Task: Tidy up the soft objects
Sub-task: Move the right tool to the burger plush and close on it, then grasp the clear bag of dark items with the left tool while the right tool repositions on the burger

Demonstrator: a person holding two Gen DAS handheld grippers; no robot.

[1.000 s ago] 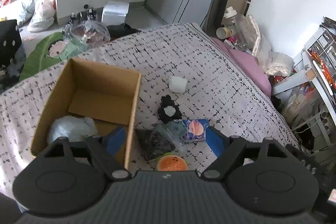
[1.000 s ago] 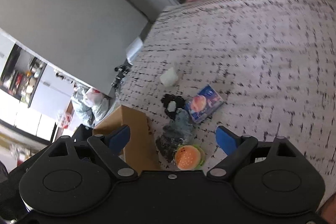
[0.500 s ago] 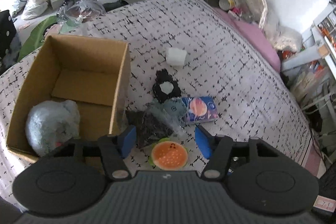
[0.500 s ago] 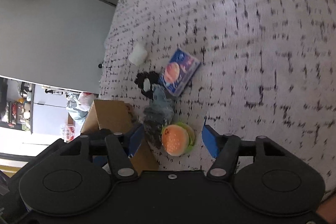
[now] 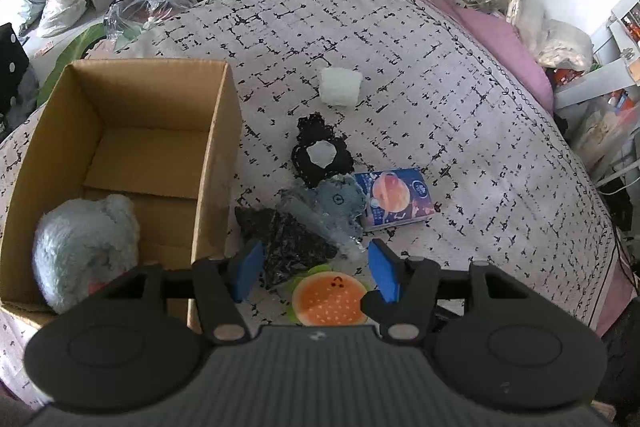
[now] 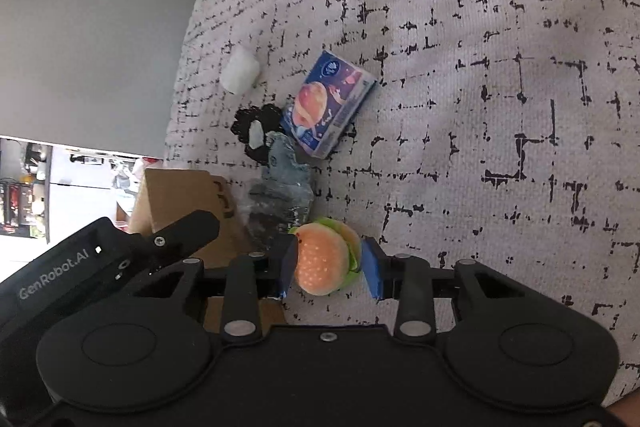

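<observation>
Bracketing the burger (image 6: 326,259) at the lower centre of the right wrist view, the right gripper (image 6: 328,267) is seen nearly clenched, pads at its sides. The left gripper (image 5: 316,269) hangs released above it. Light, squashy handling is expected, so the bun's middle should be pinched gently.

The left tool (image 5: 316,273) has a ribbed dark grey housing with a small pale logo at its top centre, flanked by two matte black round lobes, each with a shallow circular recess. Black angled links with silver pivot screws carry bright blue pads (image 5: 249,269). The right tool (image 6: 329,269) is smooth black, with the same twin lobes, silver rivets and a central screw, and blue fingers (image 6: 372,273). A black body at left in the right wrist view bears white "GenRobot.AI" lettering.
</observation>
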